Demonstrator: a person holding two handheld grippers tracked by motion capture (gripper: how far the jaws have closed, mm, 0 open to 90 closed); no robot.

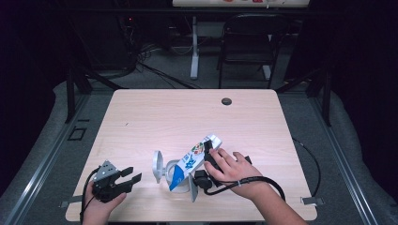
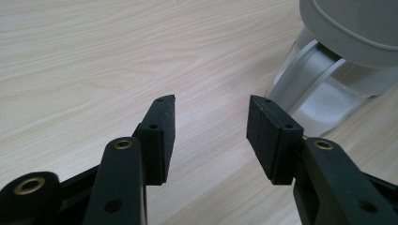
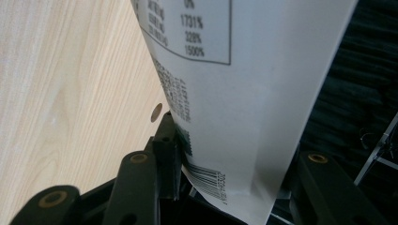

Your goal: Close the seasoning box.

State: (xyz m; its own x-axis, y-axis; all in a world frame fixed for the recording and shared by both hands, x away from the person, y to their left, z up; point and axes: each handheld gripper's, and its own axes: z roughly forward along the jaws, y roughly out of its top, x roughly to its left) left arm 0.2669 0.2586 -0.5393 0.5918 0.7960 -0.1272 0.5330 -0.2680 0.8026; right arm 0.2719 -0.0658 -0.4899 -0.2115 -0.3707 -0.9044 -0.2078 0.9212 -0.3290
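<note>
Wood table (image 1: 141, 122): pale grain, a carton and a jug are borne near its front edge.
Carton (image 1: 195, 159): white and blue, tilted, its lower end held over the jug's mouth, its gabled top raised toward the far right.
Carton in right gripper view (image 3: 244, 93): a printed white panel with a barcode is seen between the black jaws.
Right gripper (image 1: 206, 161): clamped on the carton's side; its pads are pressed on the panel.
Right hand (image 1: 230, 168): wrapped around that gripper, a cable looped beside it.
Jug (image 1: 176, 171): clear body, grey lid (image 1: 157, 166) swung up at its left.
Left gripper (image 1: 129, 178): parted, nothing between the pads, held just left of the jug.
Jug in left gripper view (image 2: 338, 79): seen beyond the right jaw, apart from it.
</note>
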